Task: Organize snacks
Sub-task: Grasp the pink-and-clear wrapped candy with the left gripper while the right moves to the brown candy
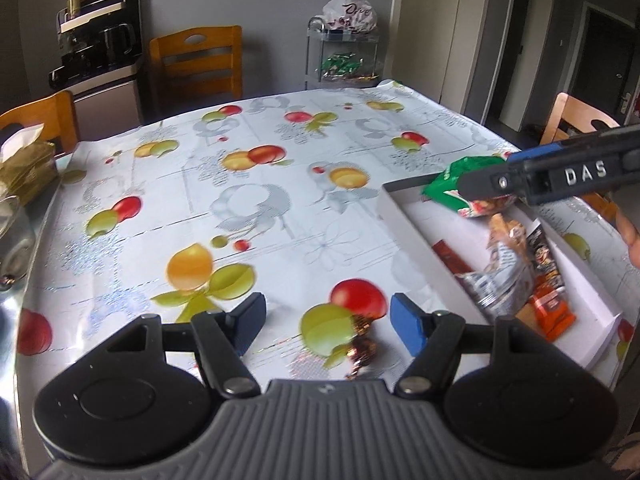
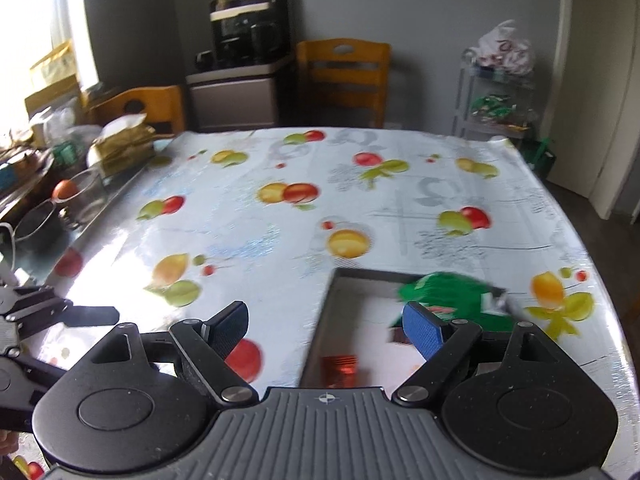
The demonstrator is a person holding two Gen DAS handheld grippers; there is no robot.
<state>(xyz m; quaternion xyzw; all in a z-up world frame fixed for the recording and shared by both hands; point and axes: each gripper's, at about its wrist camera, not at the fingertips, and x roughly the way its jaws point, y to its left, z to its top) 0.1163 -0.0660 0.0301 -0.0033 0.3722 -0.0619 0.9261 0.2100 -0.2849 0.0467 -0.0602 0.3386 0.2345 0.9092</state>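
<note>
A white tray (image 1: pixel 404 220) sits on the fruit-print tablecloth at the right. In it lie a green packet (image 1: pixel 450 180), an orange packet (image 1: pixel 554 314) and several silver and brown wrappers (image 1: pixel 504 264). My left gripper (image 1: pixel 330 322) is open above the cloth to the tray's left. A small gold-wrapped candy (image 1: pixel 362 350) rests on the cloth between its fingers, untouched. My right gripper (image 2: pixel 328 330) is open over the tray's (image 2: pixel 320 332) near left wall and holds nothing. The green packet (image 2: pixel 452 296) lies just beyond its right finger, the orange packet (image 2: pixel 340 368) below it.
Wooden chairs (image 1: pixel 200 60) stand at the far and side edges of the table. A wire cart (image 1: pixel 344 52) with bags is at the back, a coffee machine (image 1: pixel 96 36) on a cabinet. A gold tissue pack (image 2: pixel 124 144) and a glass bowl (image 2: pixel 84 196) crowd the table's left edge.
</note>
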